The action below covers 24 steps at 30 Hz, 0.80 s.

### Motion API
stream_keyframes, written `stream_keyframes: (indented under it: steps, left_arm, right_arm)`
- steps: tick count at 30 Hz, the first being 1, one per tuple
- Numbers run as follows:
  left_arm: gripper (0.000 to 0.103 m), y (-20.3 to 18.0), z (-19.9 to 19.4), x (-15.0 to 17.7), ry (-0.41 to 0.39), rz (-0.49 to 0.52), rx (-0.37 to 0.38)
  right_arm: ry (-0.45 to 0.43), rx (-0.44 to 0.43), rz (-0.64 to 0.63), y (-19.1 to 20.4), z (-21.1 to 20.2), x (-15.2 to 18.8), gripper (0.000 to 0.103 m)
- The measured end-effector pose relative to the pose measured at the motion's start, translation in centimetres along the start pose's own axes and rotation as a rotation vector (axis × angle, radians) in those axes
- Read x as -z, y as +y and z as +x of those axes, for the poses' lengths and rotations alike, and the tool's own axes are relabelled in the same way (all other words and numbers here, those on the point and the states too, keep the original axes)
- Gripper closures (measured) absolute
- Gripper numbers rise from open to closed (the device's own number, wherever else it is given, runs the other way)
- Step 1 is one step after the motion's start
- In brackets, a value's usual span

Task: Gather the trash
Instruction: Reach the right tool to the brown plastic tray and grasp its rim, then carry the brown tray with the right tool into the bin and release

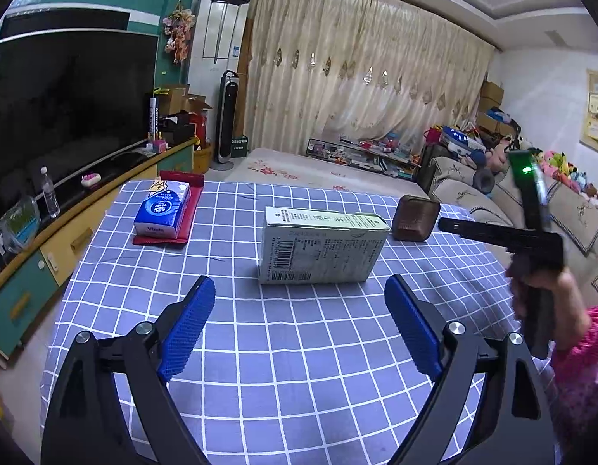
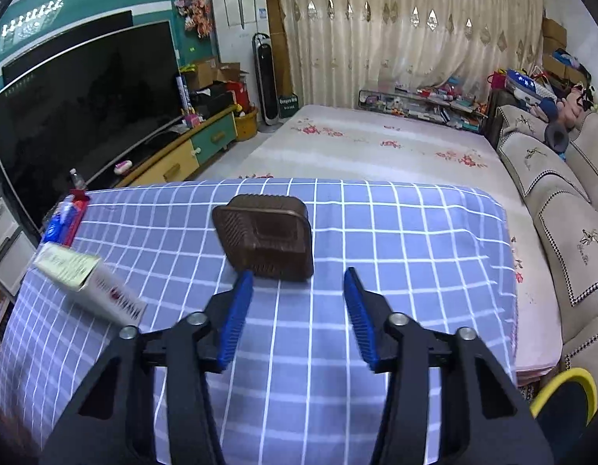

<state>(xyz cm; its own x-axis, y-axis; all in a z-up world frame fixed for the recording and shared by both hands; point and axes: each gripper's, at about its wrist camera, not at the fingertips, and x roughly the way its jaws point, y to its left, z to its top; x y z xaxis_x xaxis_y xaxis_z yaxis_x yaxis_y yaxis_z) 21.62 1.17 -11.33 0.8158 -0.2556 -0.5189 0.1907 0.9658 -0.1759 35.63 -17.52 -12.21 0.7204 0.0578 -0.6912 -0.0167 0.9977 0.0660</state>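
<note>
1. Both views are evenly bright, with a cool bluish cast.
2. Daylight glows through the curtain (image 1: 361,77).
3. Shadows on the checked tablecloth (image 2: 376,232) are soft and faint.
4. The television (image 1: 66,116) reflects ceiling lights.
5. Fisheye bending and black corners frame each view.
6. The pale carton (image 2: 85,283) left of the tablecloth's centre is motion-blurred.

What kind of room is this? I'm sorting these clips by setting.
Most likely a home living room. A large television stands on a low cabinet along one wall, a cushioned sofa lines the other, long curtains cover the far wall, and the work happens on a table under a checked cloth.
</note>
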Motion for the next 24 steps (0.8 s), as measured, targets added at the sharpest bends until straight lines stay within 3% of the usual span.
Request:
stream_keyframes:
  steps: [5, 11, 13, 24]
  left_arm:
    - [0.015, 0.7, 0.3, 0.1, 0.02, -0.038, 0.014]
    - [0.015, 0.6, 0.4, 0.2, 0.02, -0.043, 0.02]
    - [0.015, 0.6, 0.5, 0.2, 0.024, -0.044, 0.025]
    - [0.015, 0.0, 0.5, 0.4, 0.028, -0.024, 0.022]
  right_arm:
    - [-0.002, 0.021, 0.011, 0.1, 2.3, -1.2, 0.067]
    - [0.012, 0.024, 0.018, 0.4, 3.8, -1.4, 0.084]
    - [0.017, 0.027, 0.01, 0.6, 4.0, -1.4, 0.098]
    - [0.009, -0.004, 0.054, -0.8, 0.5, -0.7, 0.099]
